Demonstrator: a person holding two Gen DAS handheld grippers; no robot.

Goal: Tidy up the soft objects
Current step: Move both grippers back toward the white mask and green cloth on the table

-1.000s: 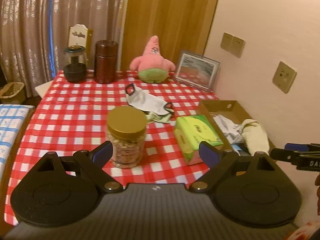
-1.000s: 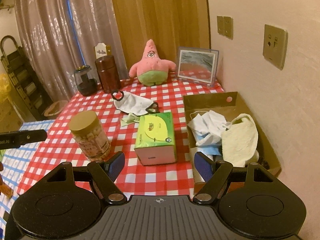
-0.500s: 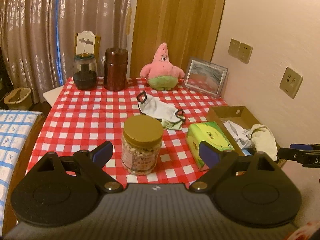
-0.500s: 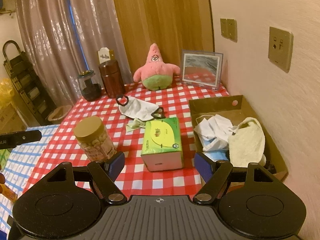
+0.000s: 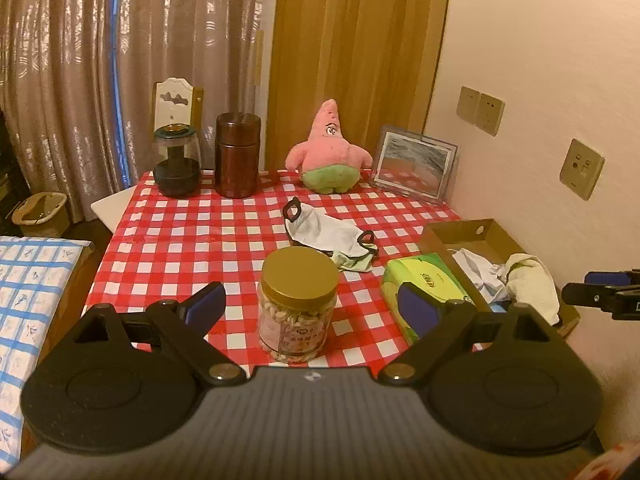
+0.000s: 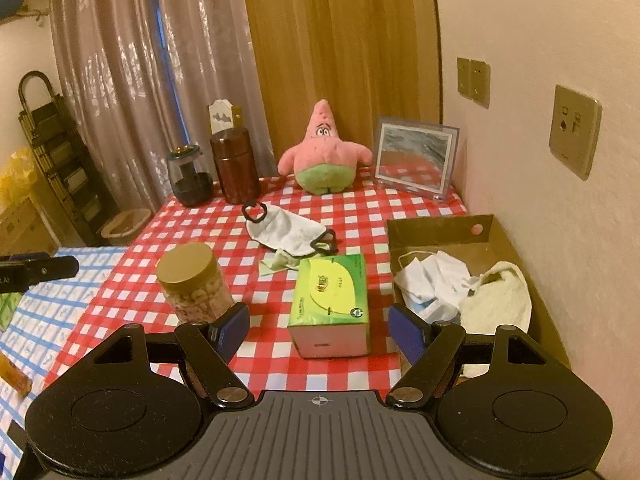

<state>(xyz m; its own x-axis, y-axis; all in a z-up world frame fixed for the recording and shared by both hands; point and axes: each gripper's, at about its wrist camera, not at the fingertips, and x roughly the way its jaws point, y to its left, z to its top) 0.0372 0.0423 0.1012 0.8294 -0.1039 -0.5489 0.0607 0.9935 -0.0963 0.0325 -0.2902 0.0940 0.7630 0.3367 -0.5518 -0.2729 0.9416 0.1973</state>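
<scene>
A: Left wrist view: report the orientation of the soft items.

B: The white face mask [image 5: 330, 231] lies flat near the middle of the counter [image 5: 192, 240], its long axis running from far-left to near-right, a black ear loop at each end. A pale green cloth [image 5: 354, 263] lies crumpled at its near-right end, touching it. The pink star plush [image 5: 330, 152] sits upright at the far edge, its pointed top up and its face toward the camera. The cardboard box [image 5: 460, 229] stands along the right edge by the wall, its long axis running front to back; it holds crumpled white masks [image 5: 478, 266] and a cream cloth [image 5: 532, 280] draped over its near end.

A: Right wrist view: confirm, and state the pose of each gripper.

B: Confirmed. The mask [image 6: 286, 230] lies just beyond the green tissue box [image 6: 332, 300], which points lengthwise away from the camera. The right gripper [image 6: 319, 330] is tilted down over the near edge, its jaws wide apart, with nothing between the pads; the tissue box sits beyond the gap. The left gripper [image 5: 312, 310] is likewise tilted down, its jaws spread wide and empty, with the gold-lidded jar [image 5: 299, 304] standing upright beyond the gap. Neither gripper touches any item.
</scene>
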